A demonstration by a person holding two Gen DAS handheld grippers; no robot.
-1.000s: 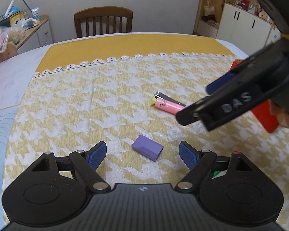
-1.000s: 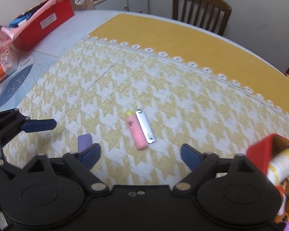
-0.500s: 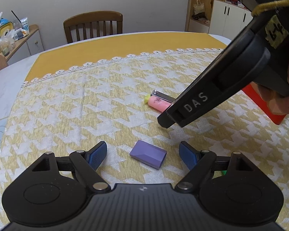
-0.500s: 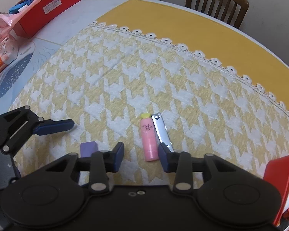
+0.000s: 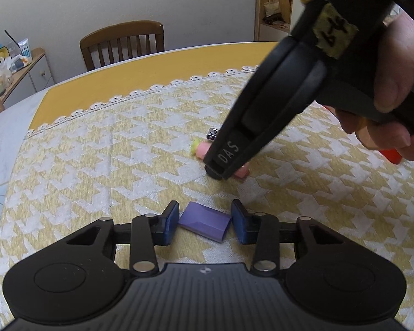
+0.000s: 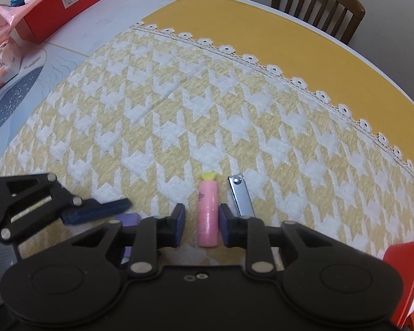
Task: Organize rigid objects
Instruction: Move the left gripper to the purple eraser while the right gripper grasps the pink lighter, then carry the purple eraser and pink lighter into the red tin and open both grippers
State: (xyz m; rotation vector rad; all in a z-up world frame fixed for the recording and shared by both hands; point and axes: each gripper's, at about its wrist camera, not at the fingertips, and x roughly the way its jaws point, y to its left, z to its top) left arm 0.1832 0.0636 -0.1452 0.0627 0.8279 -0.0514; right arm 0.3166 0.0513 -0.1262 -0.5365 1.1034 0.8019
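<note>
"DAS" is printed on the right tool (image 6: 201, 224), whose pads flank the pink tube (image 6: 207, 213) without visibly touching; its long axis runs away, yellow cap far. Beside the tube, the left tool (image 5: 204, 224) brackets the purple block (image 5: 204, 224), not clamped.

Two grippers: the left gripper (image 5: 204, 222) and the right gripper (image 6: 201, 224), each with two blue pads. One hand (image 5: 394, 82) shows, wrapped round the right gripper's handle. On the one table (image 6: 157, 5) lies one yellow-and-white patterned cloth (image 6: 207, 110). Small things on the cloth number three: one purple block (image 5: 204, 224), one pink tube (image 6: 207, 215) with a yellow cap, one metal nail clipper (image 6: 241, 197). One wooden chair (image 5: 122, 44). Red containers count two: one red box (image 6: 69, 2) at the table's far left and one red bin (image 6: 405, 273) at the near right edge. One orange-and-white packet (image 6: 0, 69). One side cabinet (image 5: 27, 74) with clutter on top, too jumbled to count
</note>
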